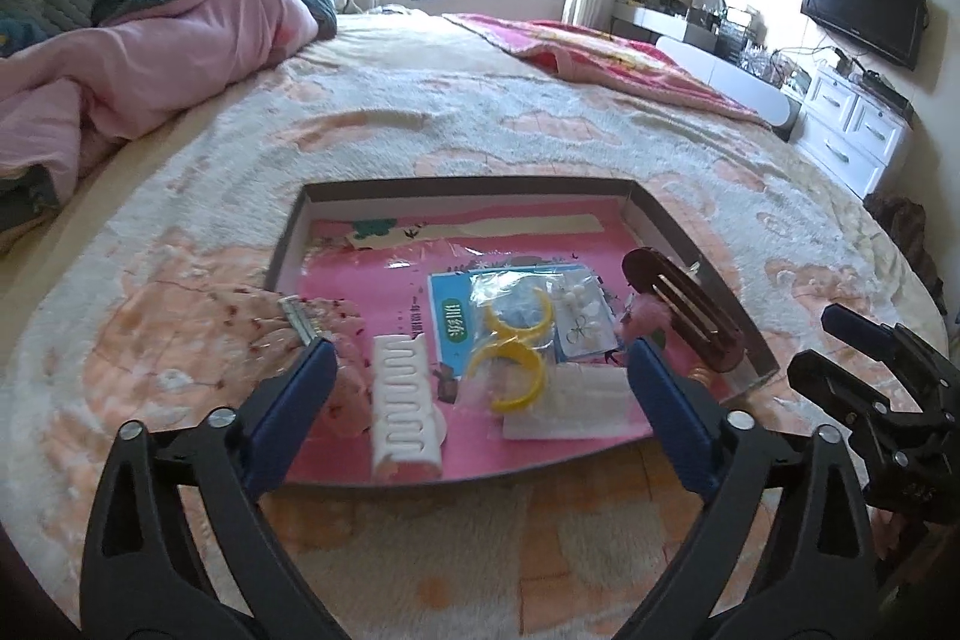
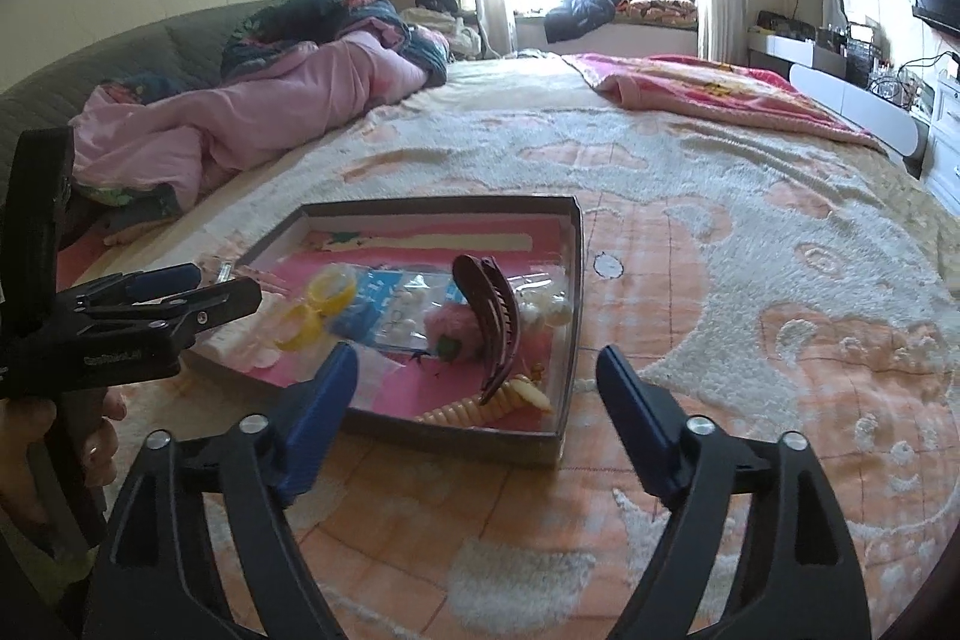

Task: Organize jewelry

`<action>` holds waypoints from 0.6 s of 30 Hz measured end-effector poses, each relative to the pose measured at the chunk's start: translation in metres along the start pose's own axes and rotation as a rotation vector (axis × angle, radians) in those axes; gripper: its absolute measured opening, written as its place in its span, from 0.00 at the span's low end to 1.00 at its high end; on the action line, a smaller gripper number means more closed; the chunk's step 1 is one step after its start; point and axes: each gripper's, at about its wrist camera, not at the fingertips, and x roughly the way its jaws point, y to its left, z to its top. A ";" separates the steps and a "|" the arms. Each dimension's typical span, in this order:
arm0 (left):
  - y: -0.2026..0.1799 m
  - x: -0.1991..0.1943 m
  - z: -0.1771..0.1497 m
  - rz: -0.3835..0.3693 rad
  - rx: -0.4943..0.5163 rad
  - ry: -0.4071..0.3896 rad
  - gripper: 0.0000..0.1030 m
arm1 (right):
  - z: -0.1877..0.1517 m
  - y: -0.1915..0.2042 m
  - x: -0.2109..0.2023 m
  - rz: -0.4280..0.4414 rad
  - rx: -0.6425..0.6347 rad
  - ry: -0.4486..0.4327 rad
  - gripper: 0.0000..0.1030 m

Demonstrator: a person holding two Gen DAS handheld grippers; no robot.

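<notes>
A shallow box with a pink lining lies on the bed. It holds a white wavy hair clip, yellow bangles in a clear bag, an earring card, a pink pom and a dark red claw clip. A floral pouch leans over its left edge. My left gripper is open above the box's near side, holding nothing. My right gripper is open over the box's near right corner, short of the claw clip, and empty.
The box sits on a fluffy cream and peach bedspread. A pink quilt is heaped at the back left and a red blanket lies at the back right. White drawers and a wall TV stand beyond the bed's right edge.
</notes>
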 end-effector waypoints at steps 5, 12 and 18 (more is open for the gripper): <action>0.003 -0.021 -0.004 0.005 -0.009 -0.029 0.89 | -0.002 0.007 -0.017 0.001 -0.008 -0.027 0.88; 0.002 -0.046 -0.012 0.007 -0.014 -0.057 0.89 | -0.004 0.012 -0.035 -0.009 -0.008 -0.053 0.92; 0.000 -0.062 -0.020 0.014 -0.013 -0.076 0.89 | -0.009 0.017 -0.049 -0.023 -0.027 -0.075 0.93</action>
